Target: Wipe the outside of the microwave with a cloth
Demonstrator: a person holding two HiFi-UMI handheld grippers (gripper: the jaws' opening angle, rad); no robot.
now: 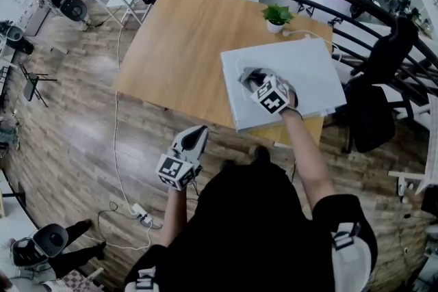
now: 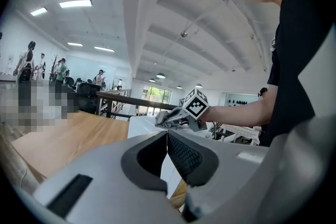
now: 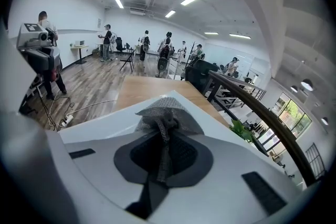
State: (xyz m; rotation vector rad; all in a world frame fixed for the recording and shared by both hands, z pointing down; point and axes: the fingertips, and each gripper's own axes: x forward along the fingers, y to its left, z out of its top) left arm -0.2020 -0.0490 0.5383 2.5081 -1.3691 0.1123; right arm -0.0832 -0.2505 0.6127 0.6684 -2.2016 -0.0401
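Microwave (image 1: pixel 294 89), white, sits on the wooden surface (image 1: pixel 178 44) near its front edge, with a small potted plant (image 1: pixel 276 16) by its far corner. The right tool (image 1: pixel 252 80) rests on its top, jaws clamped on a bunched grey cloth (image 3: pixel 164 113). The left tool (image 1: pixel 197 135) hangs over the floor (image 1: pixel 82 147), jaws together, empty. Each tool's cube (image 1: pixel 274 98) bears black-and-white square markers.
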